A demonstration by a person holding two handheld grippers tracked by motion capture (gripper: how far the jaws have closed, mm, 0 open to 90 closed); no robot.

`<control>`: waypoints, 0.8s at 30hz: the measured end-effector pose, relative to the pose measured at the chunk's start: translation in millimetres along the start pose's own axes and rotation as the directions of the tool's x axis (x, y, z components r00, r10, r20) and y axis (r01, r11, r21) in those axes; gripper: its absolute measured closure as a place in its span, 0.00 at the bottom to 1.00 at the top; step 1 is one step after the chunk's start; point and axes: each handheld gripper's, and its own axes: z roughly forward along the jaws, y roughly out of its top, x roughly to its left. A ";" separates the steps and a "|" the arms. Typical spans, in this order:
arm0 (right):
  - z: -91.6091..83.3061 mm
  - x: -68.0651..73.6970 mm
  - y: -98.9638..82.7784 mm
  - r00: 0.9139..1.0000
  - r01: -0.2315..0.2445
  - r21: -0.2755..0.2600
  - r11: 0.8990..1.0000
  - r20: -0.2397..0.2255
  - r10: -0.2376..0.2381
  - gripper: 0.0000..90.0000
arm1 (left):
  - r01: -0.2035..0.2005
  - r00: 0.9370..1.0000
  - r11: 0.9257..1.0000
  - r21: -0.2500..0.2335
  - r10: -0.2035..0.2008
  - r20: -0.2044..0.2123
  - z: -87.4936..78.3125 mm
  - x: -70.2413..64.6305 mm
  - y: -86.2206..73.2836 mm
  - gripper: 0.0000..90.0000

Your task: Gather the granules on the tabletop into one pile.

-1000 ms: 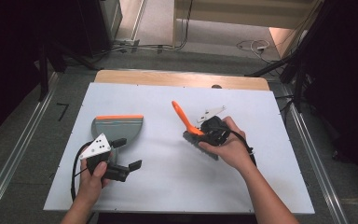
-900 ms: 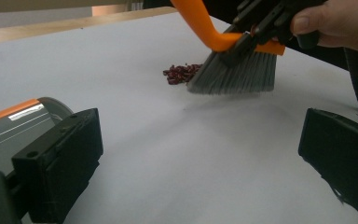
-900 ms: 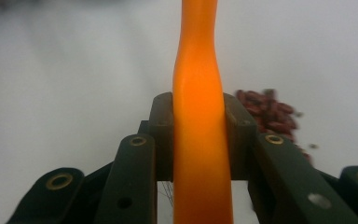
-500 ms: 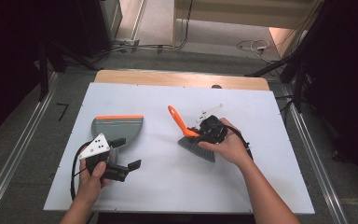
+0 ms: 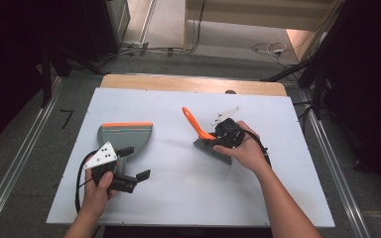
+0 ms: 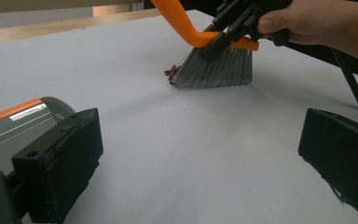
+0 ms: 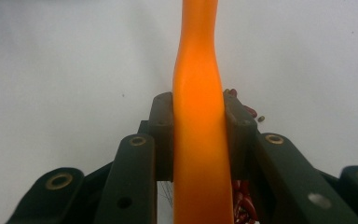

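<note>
A hand brush with an orange handle [image 5: 194, 122] and grey bristles [image 5: 213, 151] stands on the white table, right of centre. My right gripper [image 5: 226, 134] is shut on its handle [image 7: 196, 140], low down near the bristles [image 6: 216, 70]. Small dark red bits [image 6: 170, 74] lie at the bristles' edge, and some red bits [image 7: 248, 110] show beside the right jaw. A grey dustpan with an orange lip [image 5: 125, 135] lies at the left. My left gripper [image 5: 136, 164] is open just in front of the dustpan [image 6: 14, 126], pointing towards the brush, with nothing between its fingers [image 6: 56, 177].
The white tabletop [image 5: 178, 208] has a wooden strip [image 5: 193, 83] along its far edge. Cables trail from both grippers. Metal floor rails [image 5: 15, 168] run along both sides of the table, and dark stands are beyond it.
My right gripper has slid the brush a little to the left across the table. The left gripper and the dustpan have stayed where they were.
</note>
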 end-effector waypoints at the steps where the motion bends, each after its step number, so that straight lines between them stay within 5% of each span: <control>1: -1.2 -0.8 -0.1 1.000 0.018 -0.010 1.000 -0.001 -0.018 0.76 | 0.000 1.000 1.000 0.001 0.000 0.000 0.1 -0.1 0.0 0.00; 13: -31.1 5.8 -3.6 0.999 -0.052 -0.101 0.994 0.012 0.053 0.76 | -0.002 1.000 1.000 0.001 0.002 0.000 0.6 -0.4 -0.1 0.00; 24: -55.1 4.9 -28.4 0.993 -0.113 -0.163 0.980 0.020 0.118 0.76 | -0.006 1.000 1.000 0.003 0.006 -0.002 0.2 -0.4 0.0 0.00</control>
